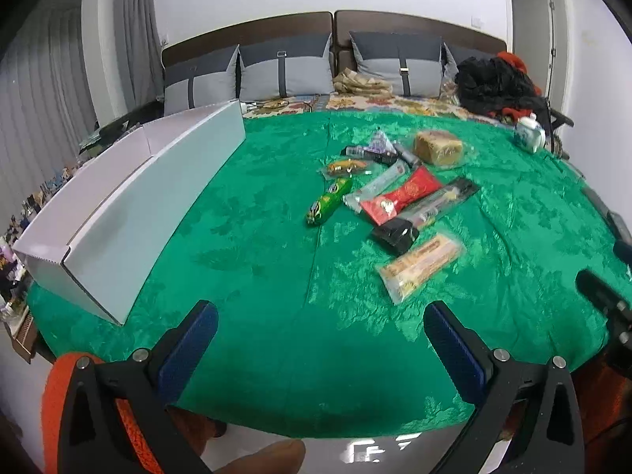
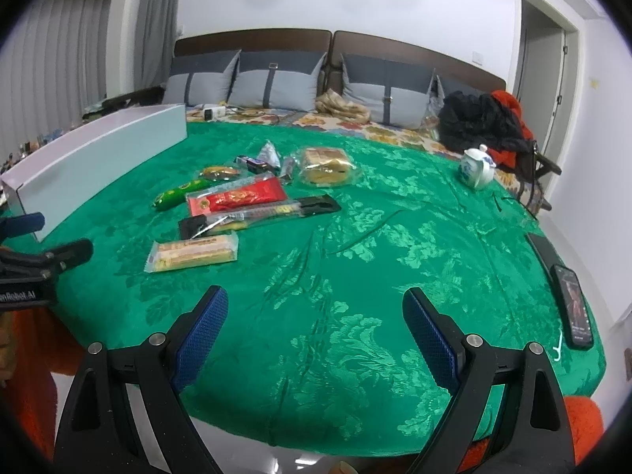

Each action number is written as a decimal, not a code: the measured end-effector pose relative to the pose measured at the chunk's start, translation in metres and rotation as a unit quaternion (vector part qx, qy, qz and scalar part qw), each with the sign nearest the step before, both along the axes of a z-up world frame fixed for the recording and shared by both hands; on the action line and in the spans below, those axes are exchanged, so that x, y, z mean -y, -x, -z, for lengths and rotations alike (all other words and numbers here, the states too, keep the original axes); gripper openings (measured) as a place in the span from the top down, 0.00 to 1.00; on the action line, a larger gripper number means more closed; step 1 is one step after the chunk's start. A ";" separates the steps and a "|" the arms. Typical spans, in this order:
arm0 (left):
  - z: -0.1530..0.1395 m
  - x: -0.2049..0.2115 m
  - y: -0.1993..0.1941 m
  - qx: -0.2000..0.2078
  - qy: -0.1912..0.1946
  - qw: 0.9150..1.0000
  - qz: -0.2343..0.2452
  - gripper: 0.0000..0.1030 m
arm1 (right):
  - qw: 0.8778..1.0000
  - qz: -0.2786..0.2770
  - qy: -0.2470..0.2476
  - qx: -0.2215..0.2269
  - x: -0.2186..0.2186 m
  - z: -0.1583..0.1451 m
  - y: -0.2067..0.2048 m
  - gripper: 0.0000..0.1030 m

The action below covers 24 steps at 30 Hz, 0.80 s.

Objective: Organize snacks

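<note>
A green cloth [image 1: 256, 276] covers the bed, and along its left edge lies one long white box [image 1: 130, 213], its inside hidden from both cameras. Near the cloth's middle lies one loose cluster of about ten snacks, among them a bagged bread loaf [image 2: 326, 166], a red packet [image 2: 237, 198], a black-ended packet [image 2: 260, 213], a wafer packet [image 2: 193, 254] and a green sausage [image 2: 179, 193], while one teapot [image 2: 476, 168] stands toward the right edge and one phone [image 2: 573, 306] lies at that edge. The left gripper [image 1: 320, 345] and right gripper [image 2: 315, 333] both hover over the near edge, fingers spread wide and holding nothing.
</note>
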<state>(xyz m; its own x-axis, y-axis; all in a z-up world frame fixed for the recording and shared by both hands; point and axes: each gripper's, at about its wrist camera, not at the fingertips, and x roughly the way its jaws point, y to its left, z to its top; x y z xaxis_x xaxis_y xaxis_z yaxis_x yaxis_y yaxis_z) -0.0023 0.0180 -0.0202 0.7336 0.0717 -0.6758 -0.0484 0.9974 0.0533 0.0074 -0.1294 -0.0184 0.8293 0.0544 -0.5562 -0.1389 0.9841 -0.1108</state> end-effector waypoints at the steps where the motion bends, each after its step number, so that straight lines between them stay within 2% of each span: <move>1: 0.001 0.001 0.000 -0.001 -0.003 1.000 0.000 0.00 | 1.000 -0.002 0.000 0.002 -0.001 -0.001 0.001 0.10; 5: 0.001 0.001 0.002 0.001 -0.016 1.000 -0.002 0.00 | 1.000 -0.004 0.005 0.008 -0.003 -0.003 0.002 0.10; 12: 0.001 -0.003 -0.003 0.002 0.003 1.000 -0.003 0.00 | 1.000 -0.002 0.002 -0.013 -0.001 0.006 -0.005 0.10; 14: -0.002 -0.004 0.000 0.011 0.006 1.000 0.000 0.00 | 1.000 0.007 -0.004 -0.011 0.002 0.005 -0.005 0.10; 19: -0.003 -0.010 -0.002 0.004 0.026 1.000 -0.006 0.00 | 1.000 0.013 0.008 -0.001 0.003 0.000 0.003 0.10; 24: 0.003 -0.008 -0.003 -0.007 0.014 1.000 -0.012 0.00 | 1.000 0.010 -0.015 -0.004 0.009 -0.001 0.000 0.10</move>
<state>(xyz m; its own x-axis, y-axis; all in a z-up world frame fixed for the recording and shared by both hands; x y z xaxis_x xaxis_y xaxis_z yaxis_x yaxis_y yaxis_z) 0.0009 0.0257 -0.0235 0.7221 0.0702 -0.6882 -0.0721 0.9971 0.0261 0.0075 -0.1380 -0.0170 0.8260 0.0549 -0.5609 -0.1200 0.9895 -0.0799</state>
